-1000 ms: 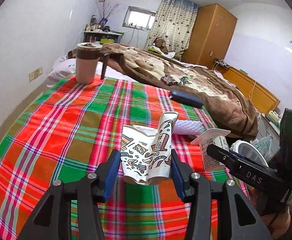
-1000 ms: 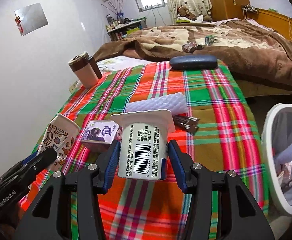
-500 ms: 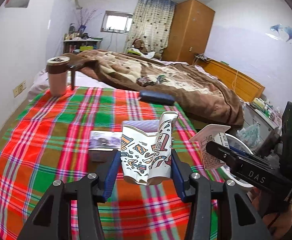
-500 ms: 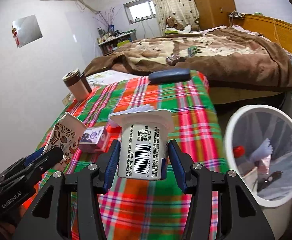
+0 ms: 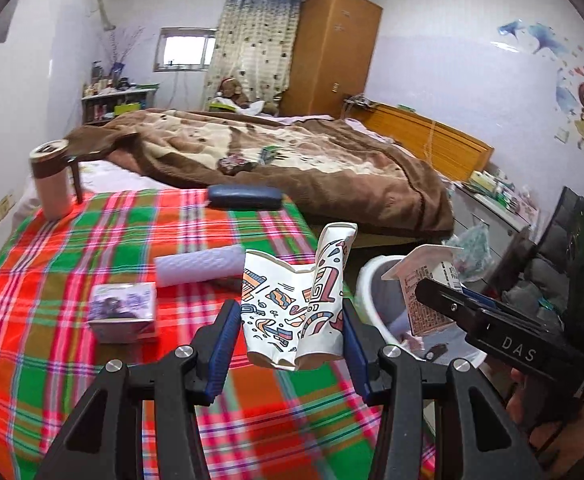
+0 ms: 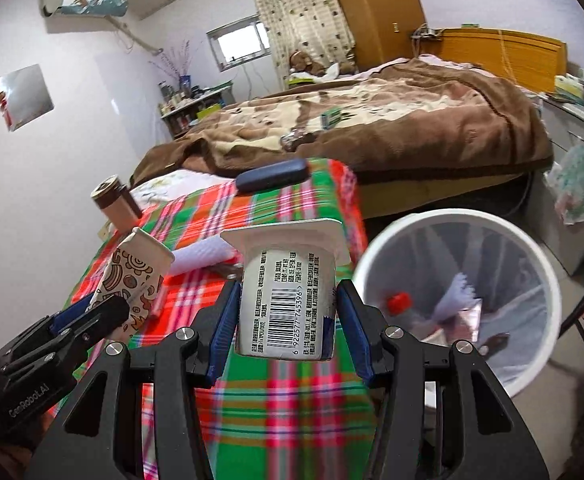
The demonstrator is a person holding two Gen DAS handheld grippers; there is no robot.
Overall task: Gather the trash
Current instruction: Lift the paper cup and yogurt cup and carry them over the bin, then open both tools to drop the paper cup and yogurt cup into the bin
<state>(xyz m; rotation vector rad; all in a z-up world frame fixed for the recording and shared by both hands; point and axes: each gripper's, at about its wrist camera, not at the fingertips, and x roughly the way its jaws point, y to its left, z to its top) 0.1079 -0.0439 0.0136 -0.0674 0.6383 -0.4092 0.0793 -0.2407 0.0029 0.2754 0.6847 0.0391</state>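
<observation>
My left gripper (image 5: 290, 336) is shut on a crushed patterned paper cup (image 5: 292, 312) and holds it above the right edge of the plaid table (image 5: 52, 360). My right gripper (image 6: 288, 324) is shut on a white yogurt cup (image 6: 288, 300) with a barcode, held above the table's edge, just left of the white trash bin (image 6: 463, 304). The bin holds several bits of trash. In the left wrist view the bin (image 5: 375, 292) sits behind the paper cup, with the yogurt cup (image 5: 427, 292) over it. The paper cup also shows in the right wrist view (image 6: 132, 284).
On the table lie a small purple box (image 5: 122, 312), a white foam roll (image 5: 200, 268), a dark blue case (image 5: 244, 197) and a brown mug (image 5: 52, 184). A bed with a brown blanket (image 5: 292, 160) stands behind. A plastic bag (image 6: 575, 180) hangs right of the bin.
Both grippers have moved right toward the trash bin, still holding their cups. The bin now looms larger beside the yogurt cup and has come into the left wrist view.
</observation>
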